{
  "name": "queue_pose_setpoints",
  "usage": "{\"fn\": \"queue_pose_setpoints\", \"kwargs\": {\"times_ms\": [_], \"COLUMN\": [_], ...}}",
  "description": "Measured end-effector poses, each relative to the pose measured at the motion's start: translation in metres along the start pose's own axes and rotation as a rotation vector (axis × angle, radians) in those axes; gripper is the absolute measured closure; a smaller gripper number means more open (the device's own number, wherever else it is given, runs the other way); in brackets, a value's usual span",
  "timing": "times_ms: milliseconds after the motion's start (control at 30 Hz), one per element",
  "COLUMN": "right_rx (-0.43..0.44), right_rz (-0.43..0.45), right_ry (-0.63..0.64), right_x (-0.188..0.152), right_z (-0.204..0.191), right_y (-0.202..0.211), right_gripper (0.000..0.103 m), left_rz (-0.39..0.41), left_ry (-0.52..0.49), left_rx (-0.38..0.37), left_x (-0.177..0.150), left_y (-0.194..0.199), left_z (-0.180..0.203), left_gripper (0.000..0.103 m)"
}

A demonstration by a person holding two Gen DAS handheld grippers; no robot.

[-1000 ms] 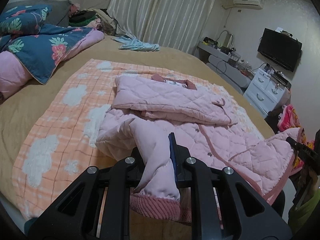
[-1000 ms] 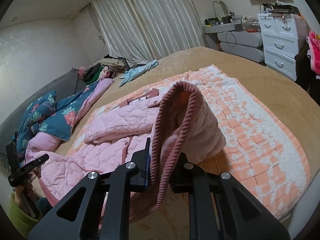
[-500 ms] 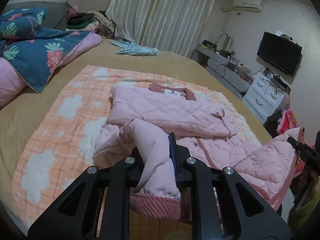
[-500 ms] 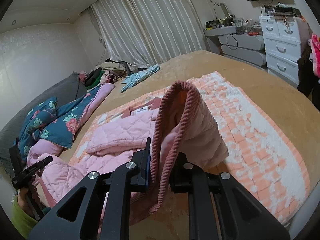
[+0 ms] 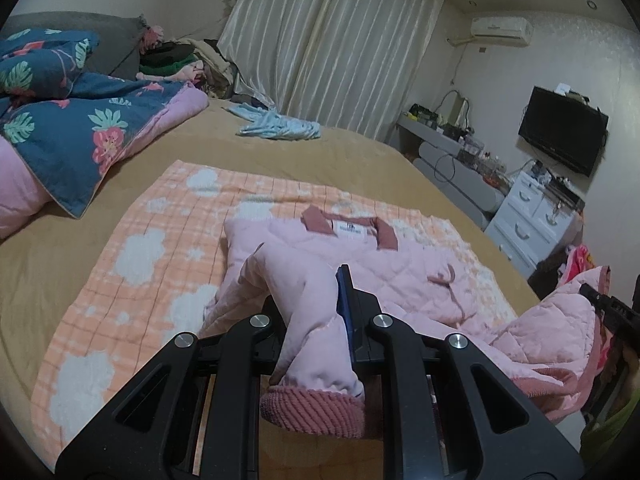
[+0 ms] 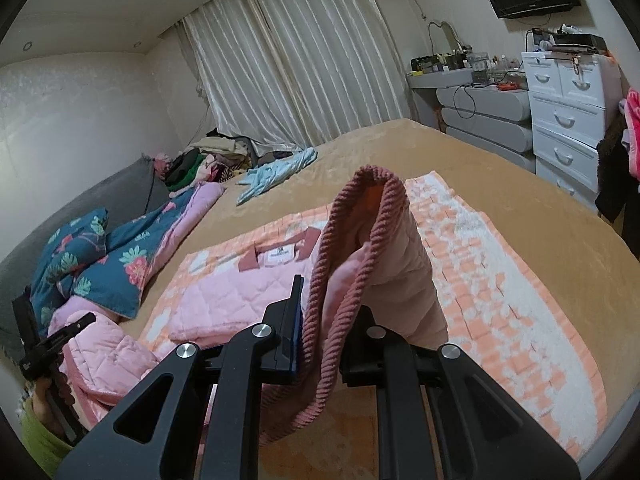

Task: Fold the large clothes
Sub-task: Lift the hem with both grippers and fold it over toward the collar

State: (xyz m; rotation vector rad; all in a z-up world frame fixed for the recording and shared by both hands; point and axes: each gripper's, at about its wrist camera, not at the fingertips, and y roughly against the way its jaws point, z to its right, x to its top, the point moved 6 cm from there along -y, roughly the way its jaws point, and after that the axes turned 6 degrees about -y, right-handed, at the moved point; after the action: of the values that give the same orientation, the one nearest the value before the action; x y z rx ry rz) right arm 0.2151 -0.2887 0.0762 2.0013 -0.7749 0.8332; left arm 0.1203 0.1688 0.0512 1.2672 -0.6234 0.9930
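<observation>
A pink quilted jacket (image 5: 400,268) with dark pink ribbed trim lies on an orange-and-white checked blanket (image 5: 132,240) on the bed, collar and label at the far end. My left gripper (image 5: 316,312) is shut on the jacket's lower hem corner, its ribbed edge hanging below the jaws. My right gripper (image 6: 320,320) is shut on the other hem corner (image 6: 372,248), which stands up between the fingers. The jacket's upper part (image 6: 248,292) lies flat with a sleeve folded across. Each gripper shows at the edge of the other's view, lifted off the bed.
A blue floral quilt (image 5: 68,120) and pink bedding lie at the left. A light blue garment (image 5: 276,126) lies far back on the tan bedspread (image 6: 500,184). A clothes pile (image 6: 208,160) sits by the curtain. White drawers (image 6: 568,120) and a TV (image 5: 562,132) stand at the right.
Both grippers have carried the jacket's hem forward toward the collar and risen a little; the lower half of the jacket is bunching up over the upper half.
</observation>
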Motion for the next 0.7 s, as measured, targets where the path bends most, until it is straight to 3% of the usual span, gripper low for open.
{"fn": "queue_pose_setpoints", "kwargs": {"times_ms": [400,700], "right_rx": [-0.032,-0.045], "right_rz": [0.030,0.034], "right_ry": [0.006,0.024], "right_x": [0.045,0.056], "right_z": [-0.016,-0.017], "right_y": [-0.023,-0.048], "right_gripper": [0.090,0.090], "left_rz": [0.030,0.022], "left_ry": [0.012,-0.044], "left_rx": [0.020,0.066], "left_x": [0.041,0.051], "left_y": [-0.016,-0.038], "left_z": [-0.008,-0.010], "left_gripper": [0.093,0.093]}}
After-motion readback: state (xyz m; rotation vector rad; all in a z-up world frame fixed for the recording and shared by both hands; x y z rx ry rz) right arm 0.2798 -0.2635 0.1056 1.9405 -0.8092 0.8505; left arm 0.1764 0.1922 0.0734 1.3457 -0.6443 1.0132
